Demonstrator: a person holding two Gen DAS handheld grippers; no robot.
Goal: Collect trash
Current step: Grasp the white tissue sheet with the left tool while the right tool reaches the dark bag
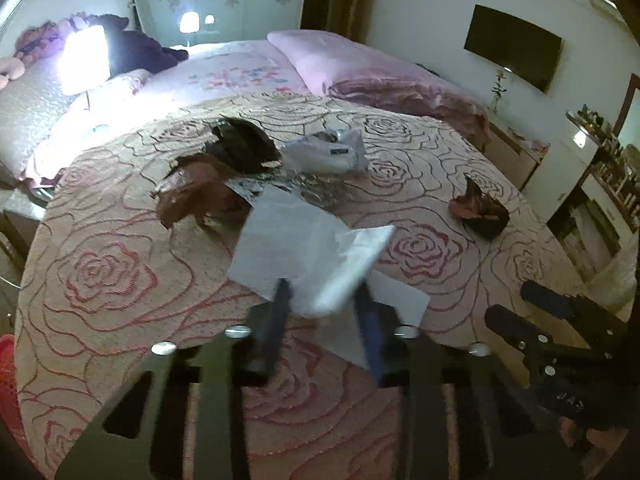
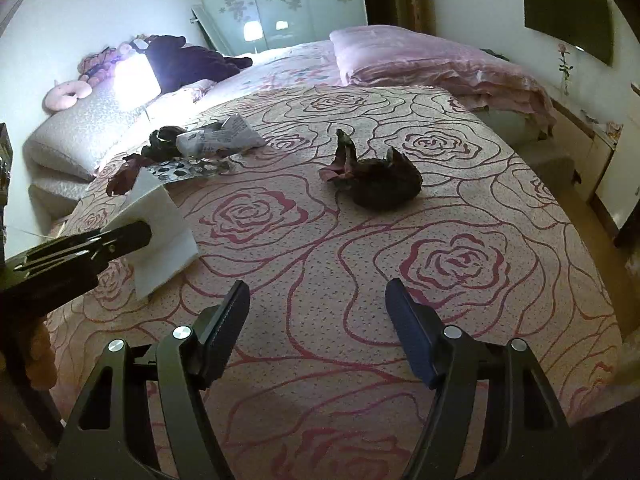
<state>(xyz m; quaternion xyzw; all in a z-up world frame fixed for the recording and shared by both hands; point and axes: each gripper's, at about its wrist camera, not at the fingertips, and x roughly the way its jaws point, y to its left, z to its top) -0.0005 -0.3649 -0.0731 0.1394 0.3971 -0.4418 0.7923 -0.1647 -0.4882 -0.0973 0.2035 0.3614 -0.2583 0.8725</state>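
Left wrist view: left gripper (image 1: 322, 300) with jaws clenched on the near edge of a white paper sheet (image 1: 304, 240), the sheet partly raised off the rose-patterned bedspread (image 1: 120, 280); motion blur on the fingers. Beyond it, a cluster of trash: brown crumpled wrapper (image 1: 196, 196), dark wrapper (image 1: 244, 144), clear plastic bag (image 1: 328, 152), silvery patterned foil (image 1: 304, 192). Separate dark crumpled wrapper (image 1: 480, 208) lies well apart to the right. Right gripper (image 1: 528, 320) enters at the lower right edge.

Right wrist view: right gripper (image 2: 318, 308) released, jaws wide, nothing between them, hovering over bare bedspread (image 2: 440, 320). The separate dark wrapper (image 2: 380, 184) lies ahead of it. The left gripper (image 2: 140, 236) shows from the side, pinching the white sheet (image 2: 160, 232).

Handling, judged: the sheet is light, thin, limp, liable to crease or slip; an edge pinch suits it. The wrappers are light and crushable, so any raised fold would do.

View differences: the left view alone shows the pads meeting the paper's edge; the right view alone shows the sheet standing tilted off the cover, and the open jaws
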